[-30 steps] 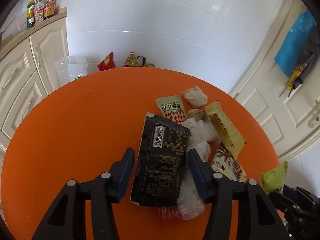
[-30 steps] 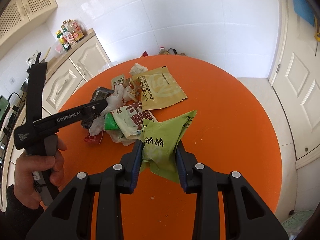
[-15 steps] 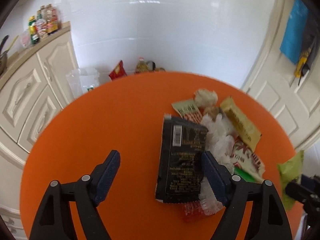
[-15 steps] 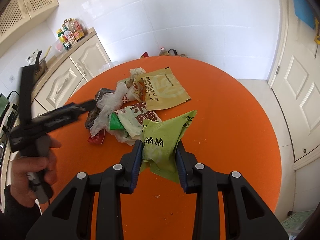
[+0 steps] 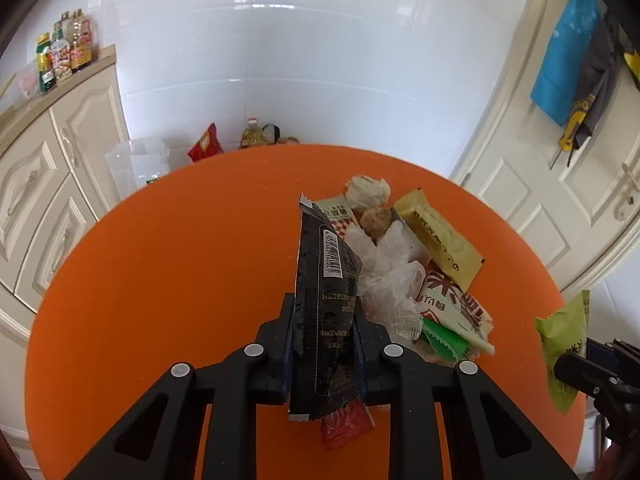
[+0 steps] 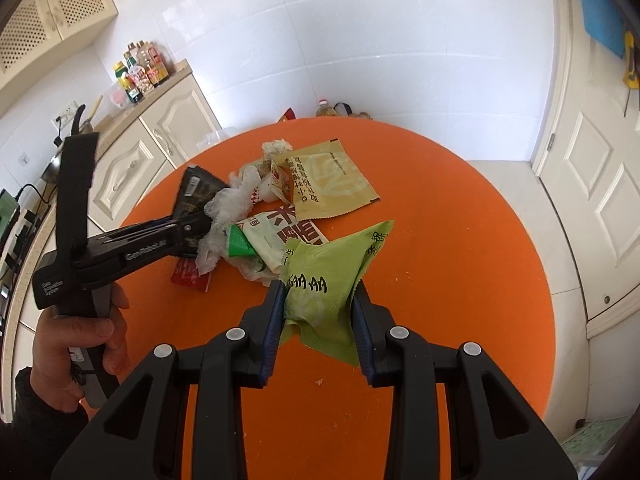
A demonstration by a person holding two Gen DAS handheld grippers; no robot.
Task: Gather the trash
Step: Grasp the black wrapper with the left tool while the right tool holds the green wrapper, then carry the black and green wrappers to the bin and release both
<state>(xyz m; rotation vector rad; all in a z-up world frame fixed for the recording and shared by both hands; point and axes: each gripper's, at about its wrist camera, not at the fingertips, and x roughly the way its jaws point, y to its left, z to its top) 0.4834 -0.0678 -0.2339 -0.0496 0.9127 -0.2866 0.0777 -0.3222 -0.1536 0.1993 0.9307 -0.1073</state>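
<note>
Black wrapper [image 5: 325,304] pinched edge-up beside the wrapper heap [image 5: 416,272].

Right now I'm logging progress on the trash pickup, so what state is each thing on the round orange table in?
Left tongs: closing on the black barcoded wrapper, which stands on edge between them.
Right tongs: shut on the light green snack bag.
Flat yellow sachet: lying loose.
Crumpled clear plastic film: loose in the pile.
Small red packet: flat on the round orange table.

Bright daylight, window glare on wall tiles, fisheye-curved edges, dark corners, sharp.
</note>
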